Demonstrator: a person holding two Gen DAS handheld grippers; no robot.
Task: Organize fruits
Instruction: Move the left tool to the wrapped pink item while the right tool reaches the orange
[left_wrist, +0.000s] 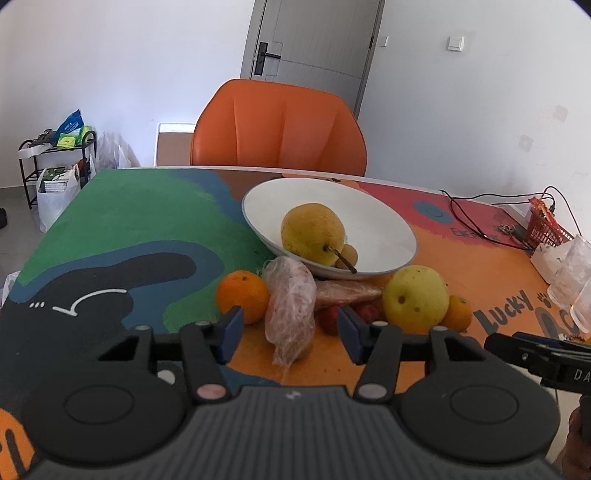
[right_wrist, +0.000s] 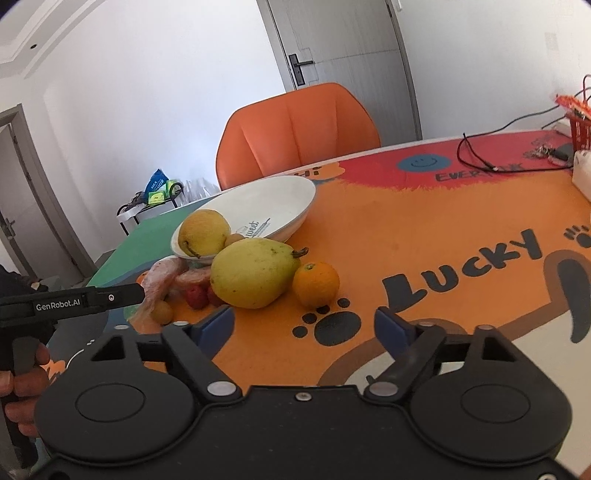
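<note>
Fruit lies beside the bowl (left_wrist: 388, 236); left gripper (left_wrist: 290, 332) straddles a wrapped fruit (left_wrist: 290, 306) without pinching, right gripper (right_wrist: 304, 325) spread, empty.

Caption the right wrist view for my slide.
Open right claw faces a pear and orange by the bowl.

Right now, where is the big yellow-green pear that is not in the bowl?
The pear lies on the table just in front of the white bowl, with an orange touching its right side.

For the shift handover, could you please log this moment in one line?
left claw: open, plastic-wrapped fruit between | right claw: open, empty | white ceramic bowl: yellow pear
</note>
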